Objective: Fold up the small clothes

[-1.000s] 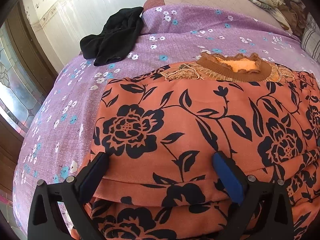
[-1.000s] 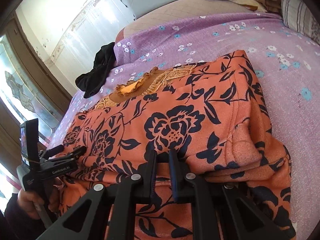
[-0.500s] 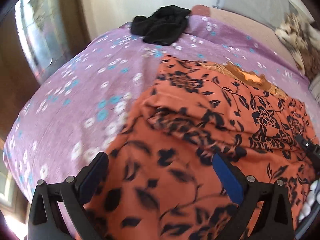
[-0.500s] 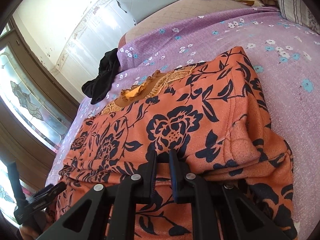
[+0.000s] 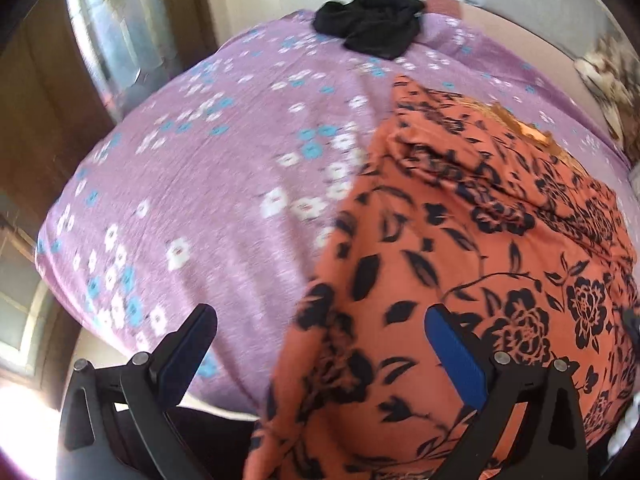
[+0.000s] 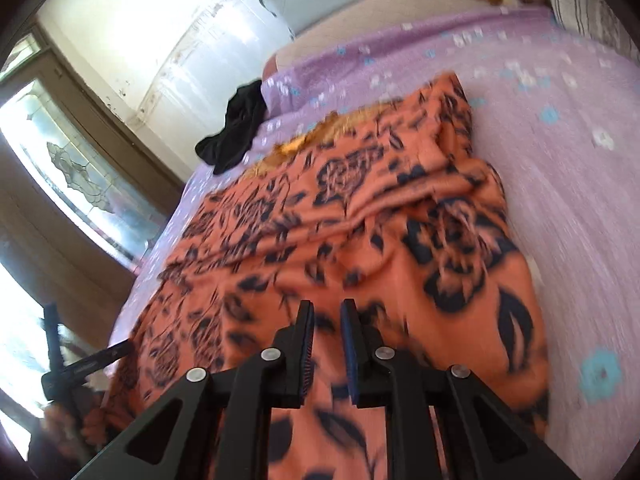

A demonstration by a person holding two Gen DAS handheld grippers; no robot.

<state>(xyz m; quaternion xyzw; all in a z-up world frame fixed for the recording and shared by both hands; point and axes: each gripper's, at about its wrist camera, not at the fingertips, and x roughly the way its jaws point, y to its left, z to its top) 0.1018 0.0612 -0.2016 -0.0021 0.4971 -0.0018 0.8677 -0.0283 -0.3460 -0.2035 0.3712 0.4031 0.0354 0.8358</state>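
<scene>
The right gripper has its jaws nearly together, a narrow gap between them, clenched on a fold of the orange flowered garment. The cloth runs forward from these jaws in rumpled layers across the purple flowered bedsheet. The left gripper has its jaws spread wide and released; the garment's near left edge hangs between them, touching neither as far as the blur allows. Ahead and left of those jaws lies bare sheet. Far ahead, at the sheet's far edge, sits a black garment.
</scene>
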